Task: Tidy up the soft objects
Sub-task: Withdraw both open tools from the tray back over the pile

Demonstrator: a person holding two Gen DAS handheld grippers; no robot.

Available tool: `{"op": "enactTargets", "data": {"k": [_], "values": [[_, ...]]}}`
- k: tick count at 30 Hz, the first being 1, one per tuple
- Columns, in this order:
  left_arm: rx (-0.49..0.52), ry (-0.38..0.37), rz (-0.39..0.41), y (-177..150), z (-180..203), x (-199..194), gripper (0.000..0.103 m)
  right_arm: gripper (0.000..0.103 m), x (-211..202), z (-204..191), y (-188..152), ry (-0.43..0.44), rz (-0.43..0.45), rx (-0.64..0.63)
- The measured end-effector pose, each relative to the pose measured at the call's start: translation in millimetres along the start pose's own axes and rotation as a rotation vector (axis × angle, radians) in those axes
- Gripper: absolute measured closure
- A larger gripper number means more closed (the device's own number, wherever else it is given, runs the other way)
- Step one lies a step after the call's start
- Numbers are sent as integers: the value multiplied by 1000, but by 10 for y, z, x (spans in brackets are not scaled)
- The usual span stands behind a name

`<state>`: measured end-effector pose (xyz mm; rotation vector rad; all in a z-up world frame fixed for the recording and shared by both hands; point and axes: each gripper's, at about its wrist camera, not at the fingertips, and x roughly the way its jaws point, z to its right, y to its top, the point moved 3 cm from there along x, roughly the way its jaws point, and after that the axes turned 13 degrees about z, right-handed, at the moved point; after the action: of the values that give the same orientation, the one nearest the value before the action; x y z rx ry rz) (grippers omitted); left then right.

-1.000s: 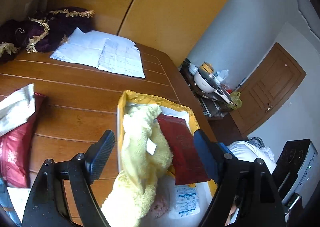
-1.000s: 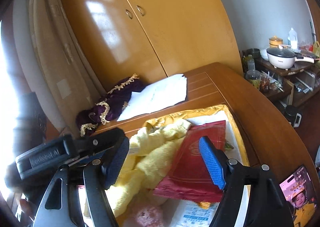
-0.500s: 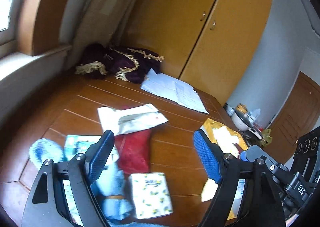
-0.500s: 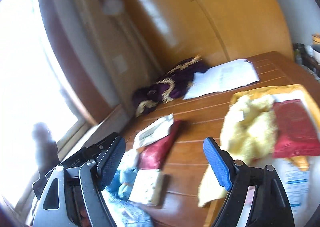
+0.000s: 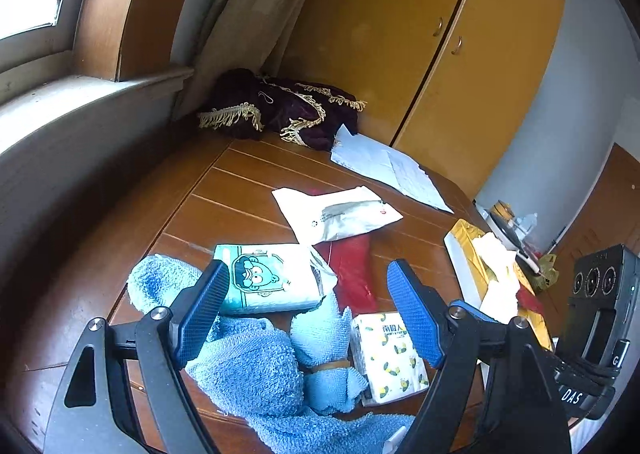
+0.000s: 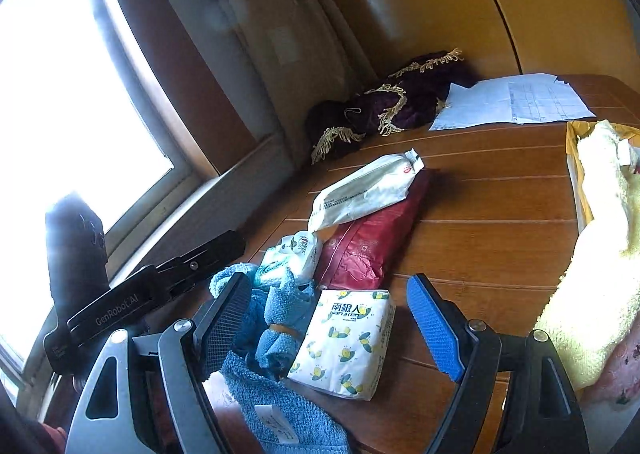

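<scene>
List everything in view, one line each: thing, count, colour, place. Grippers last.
blue towel: 1, light blue, near table edge, crumpled
tissue pack: 1, white with yellow print, beside the towel
cartoon pack: 1, teal and white, partly on the towel
red pouch: 1, dark red, mid-table
white pouch: 1, white, lying on the red pouch
yellow towel: 1, pale yellow, draped over the tray
tray: 1, yellow rim, right side of table
papers: a few sheets, white, far side
fringed cloth: 1, purple with gold, far corner
left gripper: open, empty
right gripper: open, empty
</scene>
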<state>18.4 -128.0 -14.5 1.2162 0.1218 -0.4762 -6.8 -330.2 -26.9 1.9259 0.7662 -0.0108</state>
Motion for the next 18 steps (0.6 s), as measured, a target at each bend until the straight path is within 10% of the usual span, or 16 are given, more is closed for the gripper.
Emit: {"op": "enactTargets", "data": {"k": [18], "values": [[-33,-28,15,40,-140,-221,21,34,212,-241,-339,-103,-151,-179]]}}
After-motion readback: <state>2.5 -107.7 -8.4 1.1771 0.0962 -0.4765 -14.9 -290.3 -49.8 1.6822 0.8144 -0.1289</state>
